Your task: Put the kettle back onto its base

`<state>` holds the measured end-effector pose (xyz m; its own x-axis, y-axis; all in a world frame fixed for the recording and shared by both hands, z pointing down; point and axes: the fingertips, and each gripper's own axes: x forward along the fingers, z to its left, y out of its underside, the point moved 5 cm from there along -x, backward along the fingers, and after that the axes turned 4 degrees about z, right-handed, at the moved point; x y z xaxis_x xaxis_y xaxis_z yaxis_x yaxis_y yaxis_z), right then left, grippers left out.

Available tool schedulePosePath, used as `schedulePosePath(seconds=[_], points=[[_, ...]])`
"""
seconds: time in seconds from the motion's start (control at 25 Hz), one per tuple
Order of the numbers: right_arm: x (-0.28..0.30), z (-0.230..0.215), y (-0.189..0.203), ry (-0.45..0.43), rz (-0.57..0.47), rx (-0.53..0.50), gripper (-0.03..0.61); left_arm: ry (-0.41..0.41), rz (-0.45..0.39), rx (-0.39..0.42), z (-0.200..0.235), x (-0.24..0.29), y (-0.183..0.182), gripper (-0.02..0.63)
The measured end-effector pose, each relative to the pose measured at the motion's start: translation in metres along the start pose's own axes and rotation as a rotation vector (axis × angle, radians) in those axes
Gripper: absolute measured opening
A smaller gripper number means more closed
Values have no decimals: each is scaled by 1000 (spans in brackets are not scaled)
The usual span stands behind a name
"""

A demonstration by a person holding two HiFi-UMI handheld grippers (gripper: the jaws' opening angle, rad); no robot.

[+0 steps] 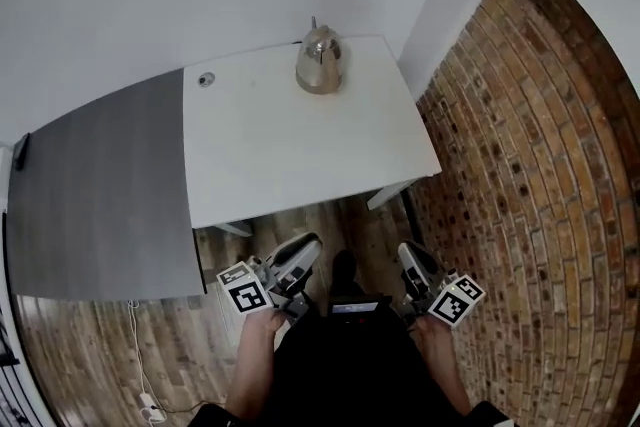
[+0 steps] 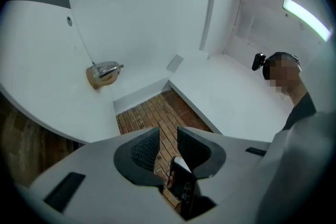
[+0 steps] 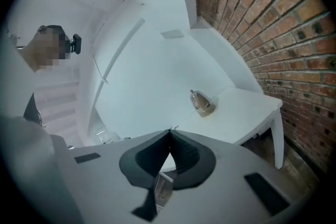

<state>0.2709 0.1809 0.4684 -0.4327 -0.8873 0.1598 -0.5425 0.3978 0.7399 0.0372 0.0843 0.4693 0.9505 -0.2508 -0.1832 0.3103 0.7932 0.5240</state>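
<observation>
A shiny steel kettle (image 1: 319,62) stands upright near the far edge of the white table (image 1: 300,155). I cannot make out a separate base under it. It also shows small and far off in the left gripper view as the kettle (image 2: 103,74) and in the right gripper view as the kettle (image 3: 202,103). Both grippers are held close to the person's body, short of the table's near edge and well away from the kettle. My left gripper (image 1: 305,250) (image 2: 168,136) is open and empty. My right gripper (image 1: 412,260) (image 3: 169,134) is shut on nothing.
A grey desk (image 1: 100,195) adjoins the white table on the left. A round cable hole (image 1: 206,79) sits in the table's far left corner. A brick wall (image 1: 540,165) runs along the right. A white cable with a plug (image 1: 150,405) lies on the wooden floor.
</observation>
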Motion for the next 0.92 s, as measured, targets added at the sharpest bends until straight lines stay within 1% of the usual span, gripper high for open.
schedulePosePath(seconds=[0.12,0.24,0.32,0.44,0.6,0.72,0.92], points=[[13,12,-10,-40,-1,-33,15,8,-42,24,-4,-10,-11,111],[28,24,-22,-98,7,-80,14,-12,-110,52,-8,-21,-27,109],[33,29,-29,-122,-5,-92,14,-30,-126,71,-9,-25,-35,107],[37,30,-38,-143,-23,-95,15,-37,-120,80,-9,-22,-38,98],[29,25,-45,-153,-52,-76,14,-25,-83,71,-15,-4,-31,74],[23,13,-44,-147,-64,-40,14,-6,-69,48,-18,8,-25,63],[9,-9,-57,-157,-71,-37,14,16,-68,38,-22,36,-17,41]])
